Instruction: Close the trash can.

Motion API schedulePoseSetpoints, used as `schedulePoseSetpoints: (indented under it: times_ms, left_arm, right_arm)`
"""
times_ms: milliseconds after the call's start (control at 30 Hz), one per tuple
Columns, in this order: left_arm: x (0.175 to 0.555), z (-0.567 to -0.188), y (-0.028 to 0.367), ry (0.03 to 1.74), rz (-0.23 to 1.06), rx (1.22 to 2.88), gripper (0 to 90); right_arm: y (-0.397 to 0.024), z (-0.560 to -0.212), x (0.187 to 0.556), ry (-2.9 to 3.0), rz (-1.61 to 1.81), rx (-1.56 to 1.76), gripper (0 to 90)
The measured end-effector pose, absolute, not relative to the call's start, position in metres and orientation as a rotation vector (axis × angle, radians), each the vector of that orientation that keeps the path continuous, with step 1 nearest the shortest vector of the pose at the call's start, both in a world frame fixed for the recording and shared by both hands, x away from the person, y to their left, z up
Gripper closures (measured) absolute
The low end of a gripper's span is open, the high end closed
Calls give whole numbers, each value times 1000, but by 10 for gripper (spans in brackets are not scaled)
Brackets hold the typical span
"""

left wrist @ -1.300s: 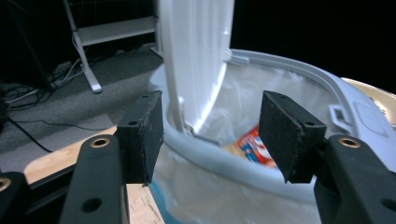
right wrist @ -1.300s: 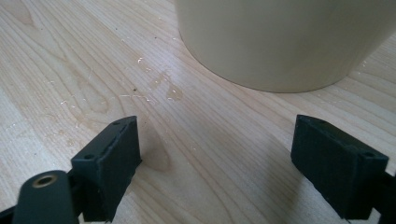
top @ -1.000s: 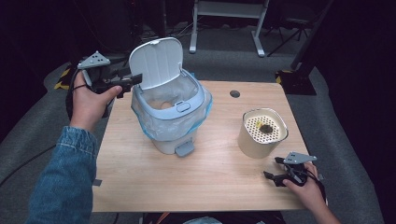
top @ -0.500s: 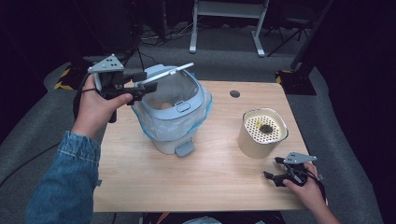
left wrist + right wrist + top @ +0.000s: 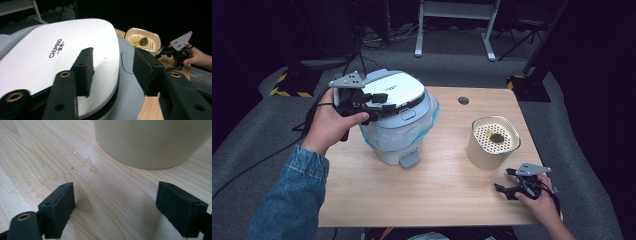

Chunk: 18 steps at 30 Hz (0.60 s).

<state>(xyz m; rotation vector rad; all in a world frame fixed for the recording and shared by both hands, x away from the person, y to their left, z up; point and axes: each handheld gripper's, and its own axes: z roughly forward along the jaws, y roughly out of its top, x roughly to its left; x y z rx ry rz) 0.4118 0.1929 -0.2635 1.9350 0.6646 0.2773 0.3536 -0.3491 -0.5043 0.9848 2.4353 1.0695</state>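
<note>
A small pedal bin lined with a pale plastic bag stands at the left-middle of the wooden table. Its white lid lies flat on the bin. My left gripper reaches over the lid's left side. Seen from the left gripper view, the jaws have just been closing. The left gripper stands open above the lid, pinching nothing. My right gripper rests open low over the table at the front right. Between the right gripper jaws is bare wood, just short of a cream container.
The cream container has a perforated top with a dark lump and a yellow scrap on it. The bin's grey pedal sticks out toward the front. A round cable hole sits near the table's far edge. Dark floor surrounds the table.
The bin's lid has gone from standing upright to lying flat on the bin. My left gripper moved right and over the lid, its jaws narrower. The right gripper has not moved.
</note>
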Motion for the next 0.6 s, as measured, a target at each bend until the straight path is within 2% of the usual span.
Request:
schedulePoseSetpoints:
  times_ms: [133, 367, 600]
  left_arm:
    - [417, -268, 186, 697, 245, 1937, 582]
    - [422, -273, 176, 727, 269, 1944, 677]
    - [422, -270, 170, 726, 379, 2003, 815]
  right_arm:
    - [-349, -504, 354, 2435, 1070, 985, 157]
    - [-349, -504, 354, 2435, 1070, 985, 157]
    - [-349, -504, 354, 2435, 1069, 985, 157]
